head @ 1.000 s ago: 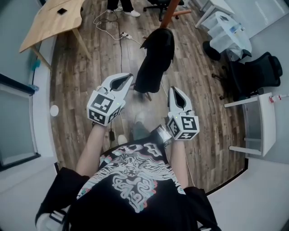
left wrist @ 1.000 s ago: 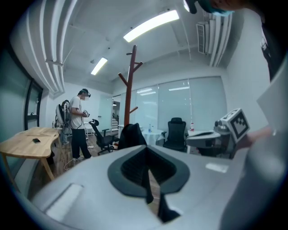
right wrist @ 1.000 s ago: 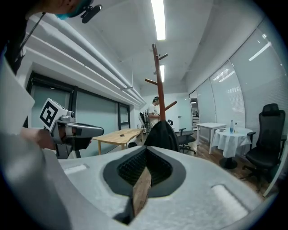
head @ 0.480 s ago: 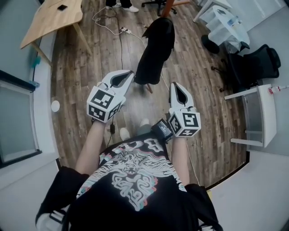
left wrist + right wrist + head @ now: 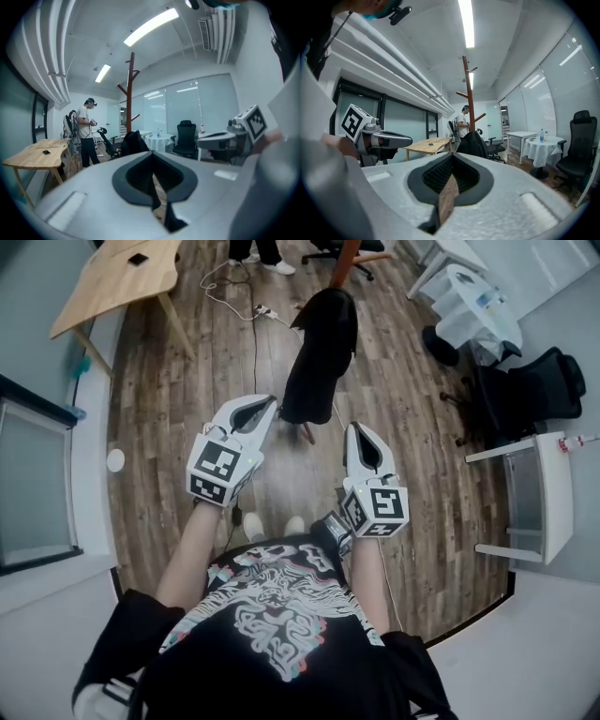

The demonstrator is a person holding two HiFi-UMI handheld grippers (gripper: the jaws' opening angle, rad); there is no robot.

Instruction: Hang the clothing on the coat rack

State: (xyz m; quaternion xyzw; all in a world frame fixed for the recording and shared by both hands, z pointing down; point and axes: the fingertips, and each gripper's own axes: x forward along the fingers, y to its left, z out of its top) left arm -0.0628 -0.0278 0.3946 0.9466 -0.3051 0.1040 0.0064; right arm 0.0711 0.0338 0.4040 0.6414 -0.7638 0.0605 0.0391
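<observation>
The black jacket [image 5: 319,357] hangs on the coat rack [image 5: 344,261], just as a second ago. The left gripper [image 5: 270,403] and right gripper [image 5: 357,429] stay clenched on nothing, side by side short of the jacket. They seem to have drawn back slightly, though the shifting camera makes that uncertain.

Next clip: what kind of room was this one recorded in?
Most likely an office or meeting room: a black office chair, a wooden desk, glass partition walls and ceiling strip lights.
</observation>
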